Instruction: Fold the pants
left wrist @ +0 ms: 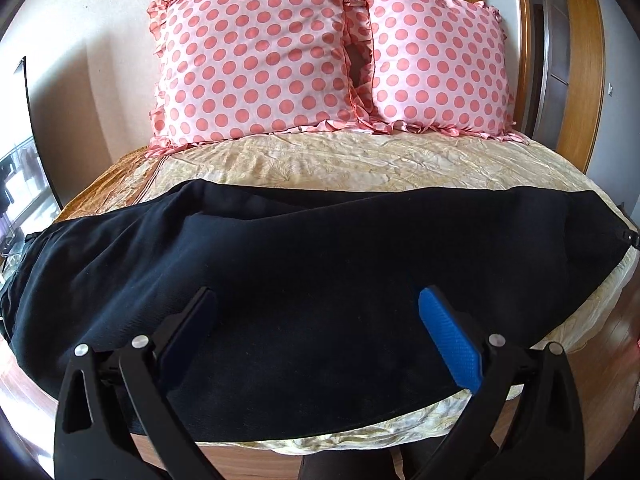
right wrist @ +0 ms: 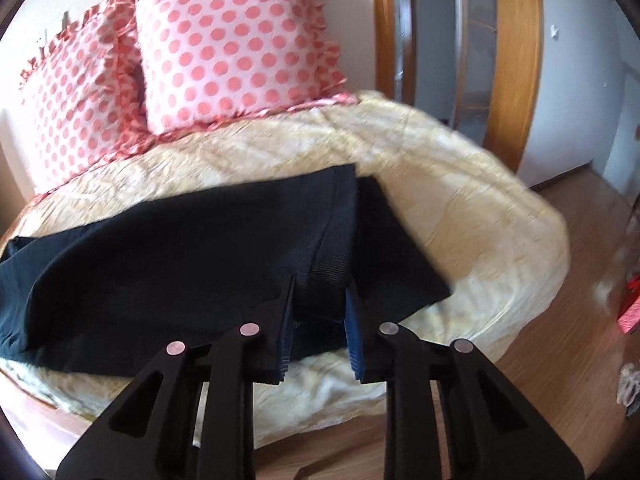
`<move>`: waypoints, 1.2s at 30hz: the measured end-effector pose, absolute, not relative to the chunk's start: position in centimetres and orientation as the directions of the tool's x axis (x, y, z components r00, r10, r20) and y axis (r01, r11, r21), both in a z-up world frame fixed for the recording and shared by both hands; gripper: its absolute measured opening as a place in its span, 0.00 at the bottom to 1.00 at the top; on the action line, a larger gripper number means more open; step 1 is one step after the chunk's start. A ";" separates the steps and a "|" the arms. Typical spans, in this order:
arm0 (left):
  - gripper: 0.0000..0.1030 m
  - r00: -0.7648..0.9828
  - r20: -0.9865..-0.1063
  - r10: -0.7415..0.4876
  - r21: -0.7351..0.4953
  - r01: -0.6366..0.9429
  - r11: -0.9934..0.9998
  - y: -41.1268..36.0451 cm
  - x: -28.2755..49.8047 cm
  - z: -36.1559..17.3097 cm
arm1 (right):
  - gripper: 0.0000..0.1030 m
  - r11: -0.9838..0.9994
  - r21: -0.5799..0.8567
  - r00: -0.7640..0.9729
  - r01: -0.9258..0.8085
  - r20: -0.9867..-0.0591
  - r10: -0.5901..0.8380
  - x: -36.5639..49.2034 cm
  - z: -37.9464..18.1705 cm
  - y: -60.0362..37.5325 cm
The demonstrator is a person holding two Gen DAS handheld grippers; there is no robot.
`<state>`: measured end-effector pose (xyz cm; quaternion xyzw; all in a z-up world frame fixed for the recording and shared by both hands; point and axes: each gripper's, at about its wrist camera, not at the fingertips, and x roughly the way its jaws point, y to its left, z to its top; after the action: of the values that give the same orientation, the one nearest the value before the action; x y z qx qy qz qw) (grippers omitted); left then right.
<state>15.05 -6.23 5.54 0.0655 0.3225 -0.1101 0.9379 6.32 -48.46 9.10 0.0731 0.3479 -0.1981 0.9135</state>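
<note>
Black pants point(left wrist: 304, 248) lie spread sideways across the near half of the bed point(left wrist: 360, 156). My left gripper point(left wrist: 318, 300) is open and empty, hovering just above the middle of the pants. In the right wrist view the pants point(right wrist: 180, 248) end at the right with a raised fold. My right gripper point(right wrist: 320, 292) is partly closed around that fold of the pants' right end and lifts it slightly. Its tip also shows in the left wrist view at the far right edge point(left wrist: 632, 236).
Two pink polka-dot pillows point(left wrist: 256, 60) point(left wrist: 436, 64) lean against the wall at the head of the bed. A wooden door frame point(right wrist: 516, 60) stands to the right. Wood floor point(right wrist: 560, 340) runs past the bed's right edge, with small items on it.
</note>
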 end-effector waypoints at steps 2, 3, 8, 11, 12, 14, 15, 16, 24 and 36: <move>0.98 0.767 -0.620 -0.165 0.047 0.246 0.968 -6.2 15.1 5.6 | 0.22 0.898 -0.015 0.683 0.439 -0.643 -0.345 6.3 10.0 -49.9; 0.98 0.767 -0.620 -0.165 0.048 0.247 0.968 -6.2 15.1 5.5 | 0.22 0.895 0.008 0.688 0.446 -0.643 -0.338 6.4 10.2 -50.8; 0.98 0.754 -0.634 -0.173 0.038 0.254 0.966 -6.0 15.3 5.1 | 0.24 0.890 -0.042 0.578 0.454 -0.746 -0.330 8.1 7.2 -52.0; 0.98 0.746 -0.644 -0.171 0.040 0.256 0.966 -5.9 15.2 4.6 | 0.46 0.879 -0.015 0.594 0.476 -0.731 -0.334 6.9 8.1 -52.1; 0.98 0.743 -0.647 -0.172 0.039 0.258 0.965 -5.8 15.2 4.5 | 0.59 0.877 0.005 0.611 0.481 -0.719 -0.331 6.4 8.7 -52.1; 0.98 0.736 -0.652 -0.181 0.027 0.262 0.965 -5.7 15.2 4.3 | 0.60 0.892 -0.016 0.656 0.451 -0.672 -0.344 5.9 10.8 -50.8; 0.98 0.734 -0.654 -0.184 0.023 0.263 0.964 -5.6 15.2 4.2 | 0.60 0.910 -0.026 0.680 0.415 -0.655 -0.329 6.0 11.5 -49.7; 0.98 0.731 -0.657 -0.185 0.021 0.263 0.964 -5.5 15.2 4.0 | 0.60 0.934 -0.026 0.708 0.357 -0.644 -0.288 6.4 12.3 -48.4; 0.98 0.739 -0.652 -0.168 0.028 0.244 0.969 -4.3 14.9 3.9 | 0.57 0.927 0.159 0.660 -0.340 -0.662 0.356 16.8 14.8 -31.7; 0.98 0.745 -0.653 -0.136 0.004 0.182 0.983 -0.7 14.7 3.8 | 0.54 0.698 0.466 0.128 -0.543 -0.776 0.618 33.8 8.7 -13.2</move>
<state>14.71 -0.66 3.76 0.0335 0.3469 -0.0851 0.9334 33.82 -13.19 8.66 0.0348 0.5353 0.3868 0.7500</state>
